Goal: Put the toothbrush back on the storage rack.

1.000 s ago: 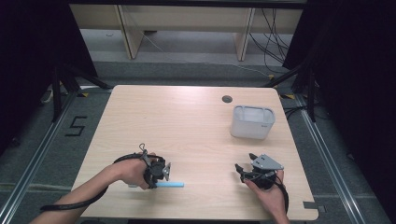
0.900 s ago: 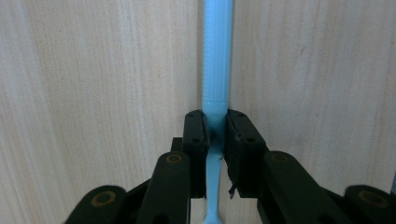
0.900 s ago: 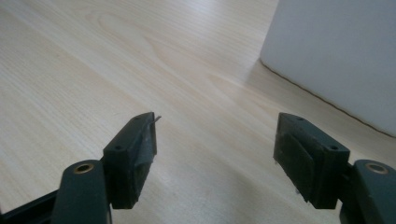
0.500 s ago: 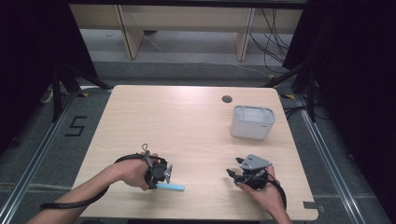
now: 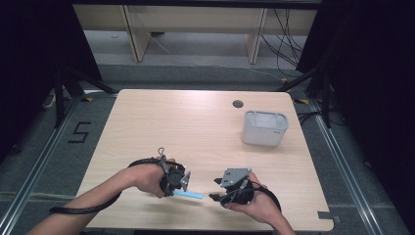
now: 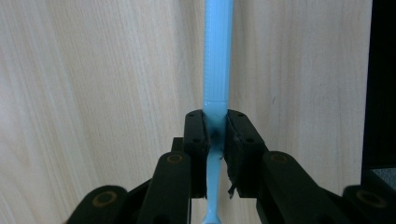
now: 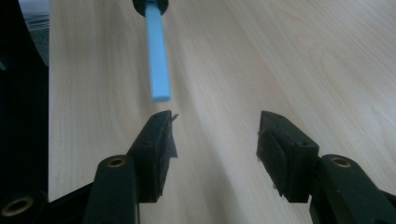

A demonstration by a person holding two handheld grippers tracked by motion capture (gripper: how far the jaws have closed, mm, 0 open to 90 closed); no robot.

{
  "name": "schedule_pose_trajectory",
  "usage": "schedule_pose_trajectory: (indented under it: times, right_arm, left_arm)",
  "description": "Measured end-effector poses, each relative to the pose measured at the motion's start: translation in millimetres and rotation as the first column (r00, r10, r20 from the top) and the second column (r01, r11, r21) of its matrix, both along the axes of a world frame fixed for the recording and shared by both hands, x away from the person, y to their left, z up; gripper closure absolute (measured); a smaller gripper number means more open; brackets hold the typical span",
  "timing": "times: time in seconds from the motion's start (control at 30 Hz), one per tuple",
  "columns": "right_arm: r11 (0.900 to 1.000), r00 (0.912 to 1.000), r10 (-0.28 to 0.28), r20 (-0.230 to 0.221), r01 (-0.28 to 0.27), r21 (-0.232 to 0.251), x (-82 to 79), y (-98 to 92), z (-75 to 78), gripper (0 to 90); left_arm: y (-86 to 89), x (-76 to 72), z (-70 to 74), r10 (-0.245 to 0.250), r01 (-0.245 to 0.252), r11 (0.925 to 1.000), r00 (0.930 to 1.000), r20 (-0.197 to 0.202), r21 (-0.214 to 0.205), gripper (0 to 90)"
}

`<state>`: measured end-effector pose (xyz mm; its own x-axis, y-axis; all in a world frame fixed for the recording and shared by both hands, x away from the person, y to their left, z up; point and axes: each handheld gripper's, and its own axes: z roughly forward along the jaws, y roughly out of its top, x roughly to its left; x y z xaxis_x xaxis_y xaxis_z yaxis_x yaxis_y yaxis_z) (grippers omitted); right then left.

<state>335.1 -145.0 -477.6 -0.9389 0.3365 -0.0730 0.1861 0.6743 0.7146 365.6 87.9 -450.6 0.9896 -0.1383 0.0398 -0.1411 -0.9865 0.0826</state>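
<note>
My left gripper (image 5: 182, 185) (image 6: 215, 128) is shut on a thin light-blue plastic stick (image 5: 190, 195) (image 6: 216, 60), gripped near one end, near the table's front edge. The longer part of the stick points right, toward my right gripper (image 5: 215, 190). In the right gripper view the stick's free end (image 7: 158, 60) hangs just beyond the left jaw, slightly off to the left of the gap. My right gripper (image 7: 214, 135) is open with nothing between its jaws, a short way from the stick's tip.
A pale grey square container (image 5: 265, 128) stands at the table's right, beyond the grippers. A small dark round hole (image 5: 238, 104) lies near the far edge of the wooden table (image 5: 176, 127). Shelving and cables stand behind the table.
My right gripper has moved left across the table's front toward the stick's free end. The left gripper has stayed in place, still holding the stick.
</note>
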Motion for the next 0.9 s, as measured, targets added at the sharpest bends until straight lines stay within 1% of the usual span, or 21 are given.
schedule_pose_trajectory:
  times: [0.03, 0.07, 0.1, 0.13, 0.17, 0.2, 0.27, 0.33, 0.4, 0.43, 0.47, 0.5, 0.53, 0.57, 0.6, 0.63, 0.67, 0.77, 0.8, 0.83, 0.9]
  right_arm:
    - [0.9999, 0.9999, 0.011, -0.004, -0.011, 0.004, 0.1, 2.7, -1.3, 46.3]
    - [0.9999, 0.9997, 0.014, -0.018, -0.014, 0.008, -0.4, 5.3, -2.2, 46.3]
    - [0.9999, 0.9997, 0.014, -0.018, -0.014, 0.008, -0.4, 5.3, -2.2, 46.3]
    - [0.9994, 0.9995, 0.032, 0.003, -0.032, 0.010, 0.2, 7.7, -2.4, 46.5]
    - [0.9992, 0.9991, 0.034, -0.025, -0.034, 0.022, -1.0, 10.5, -3.2, 46.8]
    - [0.9981, 0.9985, 0.054, -0.014, -0.053, 0.030, -0.5, 13.2, -3.6, 47.0]
    - [0.9975, 0.9975, 0.062, -0.035, -0.061, 0.037, -1.7, 18.0, -4.3, 47.6]
    - [0.9966, 0.9969, 0.075, -0.025, -0.074, 0.036, -1.1, 21.8, -5.3, 48.6]
    - [0.9958, 0.9961, 0.084, -0.027, -0.083, 0.038, -0.6, 25.2, -7.3, 51.6]
    - [0.9958, 0.9961, 0.084, -0.027, -0.083, 0.038, -0.6, 25.2, -7.3, 51.6]
    - [0.9953, 0.9951, 0.089, -0.043, -0.087, 0.043, -1.4, 26.6, -8.6, 53.5]
    - [0.9957, 0.9952, 0.085, -0.047, -0.083, 0.040, -1.8, 27.3, -9.7, 54.9]
    - [0.9943, 0.9945, 0.100, -0.030, -0.099, 0.039, -0.5, 27.9, -10.5, 56.6]
    - [0.9938, 0.9939, 0.105, -0.033, -0.104, 0.040, -0.2, 28.4, -12.7, 59.6]
    - [0.9938, 0.9939, 0.105, -0.033, -0.104, 0.040, -0.2, 28.4, -12.7, 59.6]
    - [0.9934, 0.9934, 0.111, -0.031, -0.110, 0.033, 0.4, 28.5, -14.2, 62.1]
    - [0.9930, 0.9924, 0.114, -0.047, -0.112, 0.039, -0.2, 29.0, -15.0, 63.8]
    - [0.9918, 0.9911, 0.123, -0.051, -0.121, 0.041, 0.3, 28.7, -15.1, 65.6]
    - [0.9919, 0.9917, 0.123, -0.038, -0.122, 0.038, 1.2, 28.3, -14.6, 66.6]
    - [0.9918, 0.9916, 0.124, -0.038, -0.122, 0.036, 1.6, 28.3, -14.7, 67.5]
    - [0.9913, 0.9907, 0.129, -0.044, -0.127, 0.033, 2.4, 28.7, -15.2, 69.0]
  left_arm:
    - [-3.1, 0.4, 0.2, -0.005, 0.005, 1.0000, 1.0000, -0.001, -0.001, 78.3]
    - [-3.1, 0.4, 0.2, -0.005, 0.005, 1.0000, 1.0000, -0.001, -0.001, 78.4]
    - [-4.7, 0.8, 0.2, -0.007, 0.007, 1.0000, 1.0000, -0.001, 0.000, 78.4]
    - [-6.3, 1.0, 0.1, -0.010, 0.010, 0.9999, 1.0000, 0.000, -0.002, 78.3]
    - [-7.8, 1.4, 0.3, -0.012, 0.012, 0.9999, 0.9999, -0.002, -0.001, 78.3]
    - [-9.8, 1.6, 0.7, -0.018, 0.018, 0.9998, 0.9998, 0.003, -0.003, 78.3]
    - [-12.5, 1.6, 1.5, -0.022, 0.022, 0.9997, 0.9997, 0.005, -0.009, 78.3]
    - [-15.8, 1.4, 3.1, -0.030, 0.030, 0.9994, 0.9995, 0.009, -0.014, 78.3]
    - [-18.2, 0.8, 4.3, -0.035, 0.035, 0.9993, 0.9993, 0.011, -0.016, 78.3]
    - [-19.4, 0.4, 4.8, -0.037, 0.037, 0.9991, 0.9993, 0.011, -0.019, 78.3]
    - [-20.5, 0.3, 5.4, -0.041, 0.042, 0.9989, 0.9991, 0.012, -0.021, 78.3]
    - [-21.4, 0.1, 6.0, -0.044, 0.045, 0.9987, 0.9989, 0.013, -0.024, 78.3]
    - [-22.1, -0.5, 6.8, -0.043, 0.044, 0.9987, 0.9990, 0.015, -0.025, 78.3]
    - [-22.8, -0.5, 7.7, -0.049, 0.049, 0.9985, 0.9986, 0.019, -0.026, 78.3]
    - [-23.3, -0.9, 8.3, -0.049, 0.049, 0.9984, 0.9986, 0.018, -0.028, 78.3]
    - [-23.7, -1.3, 9.0, -0.051, 0.051, 0.9983, 0.9985, 0.021, -0.028, 78.3]
    - [-24.1, -1.7, 9.5, -0.052, 0.052, 0.9982, 0.9984, 0.022, -0.028, 78.3]
    - [-25.3, -2.5, 10.3, -0.061, 0.062, 0.9978, 0.9978, 0.026, -0.025, 78.3]
    - [-25.8, -2.9, 10.3, -0.063, 0.063, 0.9977, 0.9977, 0.024, -0.025, 78.3]
    - [-26.3, -2.8, 10.5, -0.070, 0.071, 0.9972, 0.9972, 0.026, -0.023, 78.3]
    - [-27.0, -3.6, 10.7, -0.067, 0.068, 0.9974, 0.9973, 0.029, -0.026, 78.3]
